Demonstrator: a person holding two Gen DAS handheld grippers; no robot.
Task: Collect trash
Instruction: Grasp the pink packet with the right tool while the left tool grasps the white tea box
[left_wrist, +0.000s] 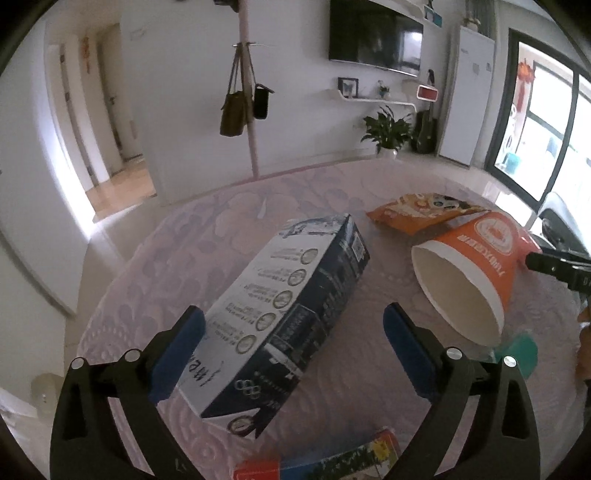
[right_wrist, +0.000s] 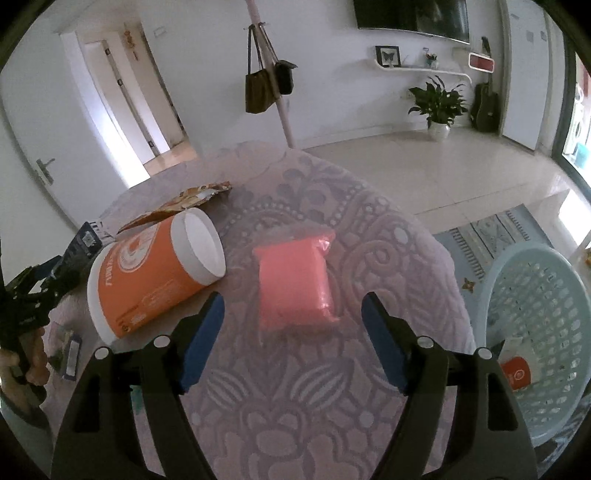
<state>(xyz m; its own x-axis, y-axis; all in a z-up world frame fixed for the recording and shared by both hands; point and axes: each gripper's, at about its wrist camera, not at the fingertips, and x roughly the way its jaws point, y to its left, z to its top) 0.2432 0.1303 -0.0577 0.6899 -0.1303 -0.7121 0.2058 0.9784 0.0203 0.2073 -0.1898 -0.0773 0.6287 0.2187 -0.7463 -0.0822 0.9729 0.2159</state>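
A white and dark blue milk carton (left_wrist: 291, 306) lies on its side on the round table. My left gripper (left_wrist: 293, 328) is open, its blue pads either side of the carton's near end, not closed on it. An orange paper tub (left_wrist: 469, 273) lies on its side to the right; it also shows in the right wrist view (right_wrist: 155, 273). A pink plastic packet (right_wrist: 295, 284) lies flat on the table. My right gripper (right_wrist: 293, 314) is open just before the packet, holding nothing. An orange snack wrapper (left_wrist: 417, 210) lies behind the tub.
A pale blue perforated basket (right_wrist: 543, 332) stands off the table's right edge with an orange and white item inside. A colourful flat packet (left_wrist: 332, 461) lies at the near table edge. A teal scrap (left_wrist: 524, 350) lies near the tub. A coat stand with bags stands beyond.
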